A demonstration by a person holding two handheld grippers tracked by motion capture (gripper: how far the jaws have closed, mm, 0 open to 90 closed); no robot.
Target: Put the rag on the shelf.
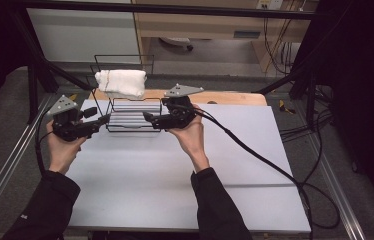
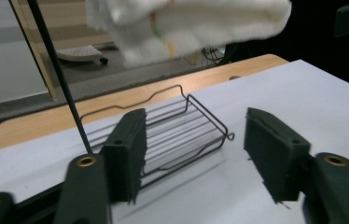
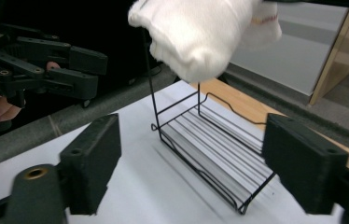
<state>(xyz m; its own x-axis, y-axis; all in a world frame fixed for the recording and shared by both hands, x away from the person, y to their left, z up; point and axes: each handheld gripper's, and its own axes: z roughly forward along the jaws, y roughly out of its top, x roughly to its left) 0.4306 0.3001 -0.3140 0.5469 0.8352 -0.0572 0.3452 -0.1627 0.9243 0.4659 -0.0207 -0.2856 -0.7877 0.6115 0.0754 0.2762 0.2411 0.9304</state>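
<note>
- Left hand-held gripper (image 1: 100,116): held in the left hand (image 1: 64,147), jaws spread apart with nothing between them, pointing toward the right.
- Right hand-held gripper (image 1: 148,118): held in the right hand (image 1: 190,134), jaws wide apart and empty, pointing toward the left.
- Both forearms in dark sleeves (image 1: 45,207) enter from below; the jaw tips face each other, apart.

Towel (image 1: 121,82) atop wire rack (image 1: 132,120), table's (image 1: 175,190) far edge.
</note>
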